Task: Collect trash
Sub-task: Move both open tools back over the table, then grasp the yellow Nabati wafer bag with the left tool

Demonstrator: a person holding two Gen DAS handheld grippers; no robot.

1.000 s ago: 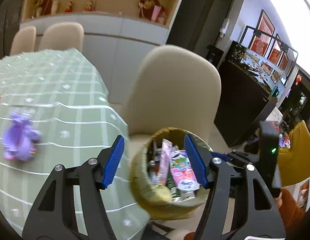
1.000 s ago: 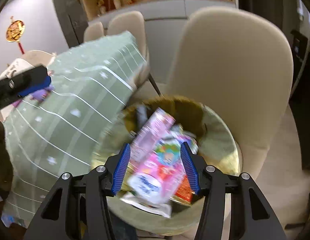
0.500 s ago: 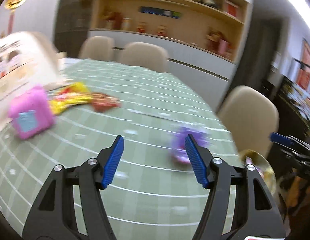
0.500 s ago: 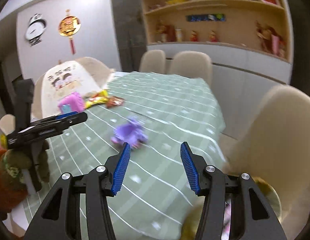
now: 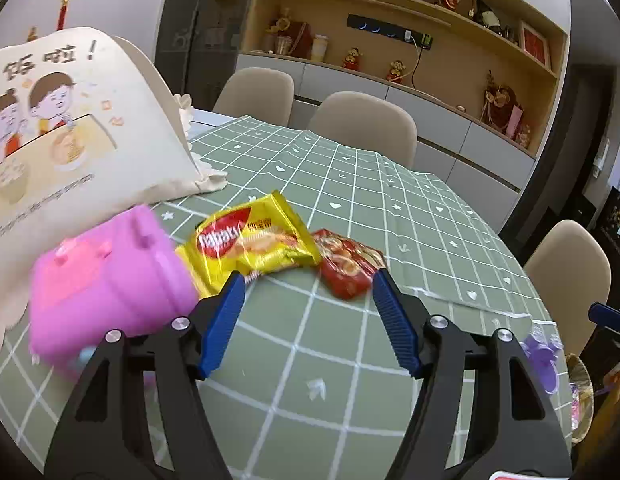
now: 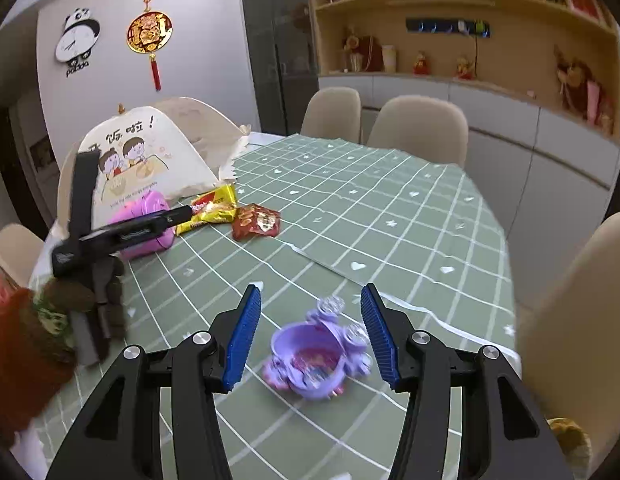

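Observation:
A yellow snack packet [image 5: 250, 244] and a red packet [image 5: 347, 262] lie on the green checked tablecloth [image 5: 389, 200], just beyond my left gripper [image 5: 306, 320], which is open with nothing between its fingers. The right wrist view shows the same yellow packet [image 6: 212, 208] and red packet [image 6: 258, 220] farther off, with the left gripper [image 6: 182, 214] reaching toward them. My right gripper [image 6: 310, 334] is open above a purple toy bowl [image 6: 313, 360] on the table, its pads clear of it. The gold-lined trash bin [image 6: 569, 436] peeks in at the lower right.
A pink plastic container [image 5: 106, 284] stands left of the packets, against a cream printed food cover [image 5: 70, 140]. Beige chairs [image 5: 361, 124] ring the table. The purple toy [image 5: 543, 356] and bin [image 5: 579, 392] sit at the right table edge. A red sleeve [image 6: 18, 344] holds the left gripper.
Both grippers swung away from the trash bin to the table. The left one now faces the yellow and red packets; the right one now hangs over the purple toy.

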